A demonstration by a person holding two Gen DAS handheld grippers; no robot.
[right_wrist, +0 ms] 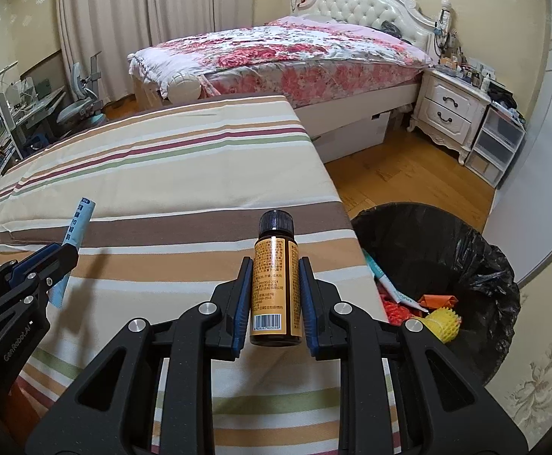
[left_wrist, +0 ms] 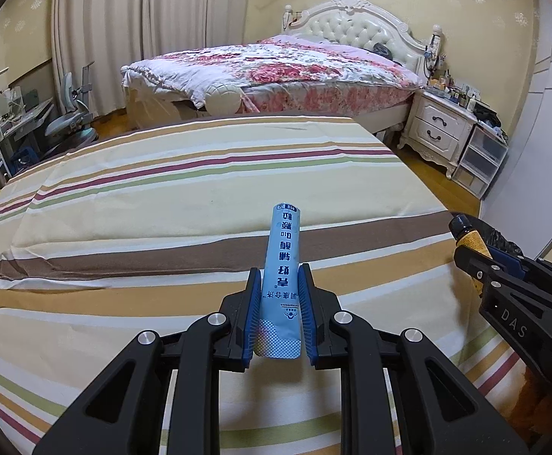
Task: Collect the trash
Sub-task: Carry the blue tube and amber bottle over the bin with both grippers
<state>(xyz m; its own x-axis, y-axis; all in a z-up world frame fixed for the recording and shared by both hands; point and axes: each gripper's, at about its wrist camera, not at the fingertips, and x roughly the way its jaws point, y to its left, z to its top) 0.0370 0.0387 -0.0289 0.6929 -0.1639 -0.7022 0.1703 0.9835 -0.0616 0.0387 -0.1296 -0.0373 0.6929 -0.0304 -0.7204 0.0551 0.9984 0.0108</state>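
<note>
My left gripper [left_wrist: 279, 276] is shut on a light blue sachet [left_wrist: 281, 265] with dark blue print, which sticks up between the blue pads above the striped sheet [left_wrist: 162, 189]. My right gripper [right_wrist: 274, 265] is shut on a small brown bottle [right_wrist: 274, 284] with an orange label and black cap. In the right wrist view the left gripper [right_wrist: 63, 254] with its sachet [right_wrist: 78, 223] shows at the left edge. The left wrist view has the right gripper [left_wrist: 469, 250] at its right edge, holding the bottle [left_wrist: 471, 237]. A bin lined with a black bag [right_wrist: 446, 250] stands on the floor to the right.
The bin holds orange, red and yellow scraps [right_wrist: 423, 311]. Beyond the striped surface stands a bed with a floral cover [right_wrist: 276, 53], a white nightstand [right_wrist: 450, 113] and plastic drawers [right_wrist: 497, 148]. A desk and chair [right_wrist: 78, 102] are at the left. Wooden floor [right_wrist: 408, 174] lies between.
</note>
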